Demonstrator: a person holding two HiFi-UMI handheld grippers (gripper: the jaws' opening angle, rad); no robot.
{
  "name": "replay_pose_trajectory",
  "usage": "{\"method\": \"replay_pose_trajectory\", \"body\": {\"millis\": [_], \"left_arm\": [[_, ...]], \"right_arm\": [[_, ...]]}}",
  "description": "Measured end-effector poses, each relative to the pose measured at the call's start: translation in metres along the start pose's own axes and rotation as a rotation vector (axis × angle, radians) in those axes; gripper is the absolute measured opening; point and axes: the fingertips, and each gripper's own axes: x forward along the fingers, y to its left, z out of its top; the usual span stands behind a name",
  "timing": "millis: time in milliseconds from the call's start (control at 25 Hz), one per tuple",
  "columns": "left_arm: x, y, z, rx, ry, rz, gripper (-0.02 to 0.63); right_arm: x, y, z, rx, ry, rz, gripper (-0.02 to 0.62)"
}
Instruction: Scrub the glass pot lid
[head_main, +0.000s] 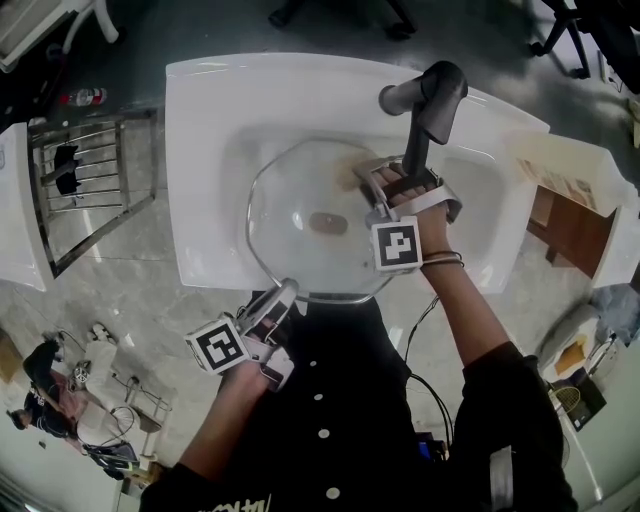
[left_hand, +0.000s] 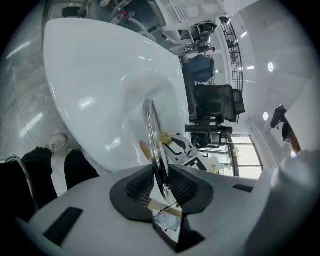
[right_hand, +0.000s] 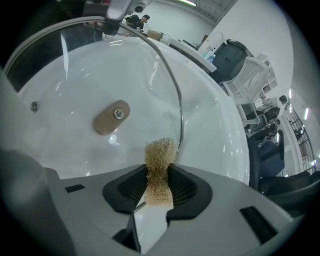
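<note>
Head view: glass pot lid (head_main: 300, 205) over the basin of the white sink (head_main: 200, 100), its near rim at the sink's front edge. Left gripper (head_main: 283, 298) on that near rim. Right gripper (head_main: 385, 185) at the lid's far right side, below the faucet (head_main: 432, 100).

Left gripper view: jaws narrow, clamped on the lid's metal rim (left_hand: 152, 135).

Right gripper view: jaws pinch a tan fibrous scrubber (right_hand: 160, 170), its tip right at the lid's rim; brown knob (right_hand: 112, 117) seen through the glass.

glass pot lid (head_main: 290, 205): clear, metal-rimmed, brown knob at centre, lying across the white sink (head_main: 200, 120) basin.
scrub pad (right_hand: 159, 162): tan, fibrous, sitting at the lid's far-right rim.
</note>
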Motion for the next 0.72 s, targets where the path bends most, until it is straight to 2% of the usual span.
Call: {"method": "replay_pose_trajectory", "body": {"millis": [160, 280, 400, 520, 720], "left_arm": [[0.001, -0.002, 0.001, 0.001, 0.0, -0.003, 0.104], [0.001, -0.002, -0.001, -0.014, -0.005, -0.002, 0.104], [0.0, -0.001, 0.0, 0.006, -0.001, 0.007, 0.104], [0.0, 0.0, -0.001, 0.022, 0.011, 0.017, 0.104], [-0.001, 0.001, 0.001, 0.043, 0.021, 0.034, 0.106]], "right_arm": [[-0.003, -0.025, 0.047, 0.002, -0.106, -0.106, 0.138], [0.002, -0.034, 0.086, -0.013, -0.191, -0.138, 0.138], [0.009, -0.04, 0.118, -0.023, -0.259, -0.156, 0.138], [0.015, -0.035, 0.13, -0.034, -0.284, -0.142, 0.138], [0.018, -0.029, 0.127, -0.038, -0.288, -0.117, 0.138]]}}
